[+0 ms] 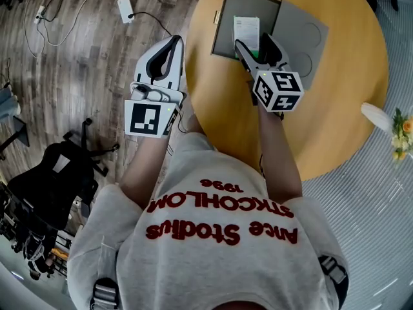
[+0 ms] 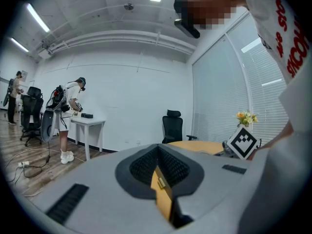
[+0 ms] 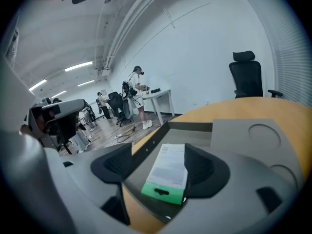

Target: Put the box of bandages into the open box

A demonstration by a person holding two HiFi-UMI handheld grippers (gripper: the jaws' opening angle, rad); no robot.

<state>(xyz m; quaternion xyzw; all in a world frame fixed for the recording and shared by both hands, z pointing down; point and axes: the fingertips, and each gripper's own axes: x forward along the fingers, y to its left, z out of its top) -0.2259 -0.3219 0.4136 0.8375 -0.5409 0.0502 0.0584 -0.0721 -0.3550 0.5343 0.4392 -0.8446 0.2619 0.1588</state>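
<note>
The box of bandages [image 1: 246, 30] [image 3: 168, 172], white with a green end, lies flat inside the open grey box [image 1: 224, 28] [image 3: 195, 126] on the round wooden table [image 1: 342, 108]. My right gripper [image 1: 253, 44] [image 3: 161, 154] reaches into that box and is open. Its jaws stand either side of the bandage box, with a gap showing on the left side. The grey lid [image 1: 303, 37] [image 3: 253, 135] lies folded out to the right. My left gripper [image 1: 175, 41] [image 2: 158, 147] hangs off the table's left edge, shut with nothing in it.
A white object [image 1: 377, 116] and a bunch of flowers [image 1: 401, 131] sit at the table's right edge. On the wooden floor to the left lie a cable with a power adapter [image 1: 124, 8] and a black office chair [image 1: 58, 173]. People [image 2: 70, 116] stand at a far desk.
</note>
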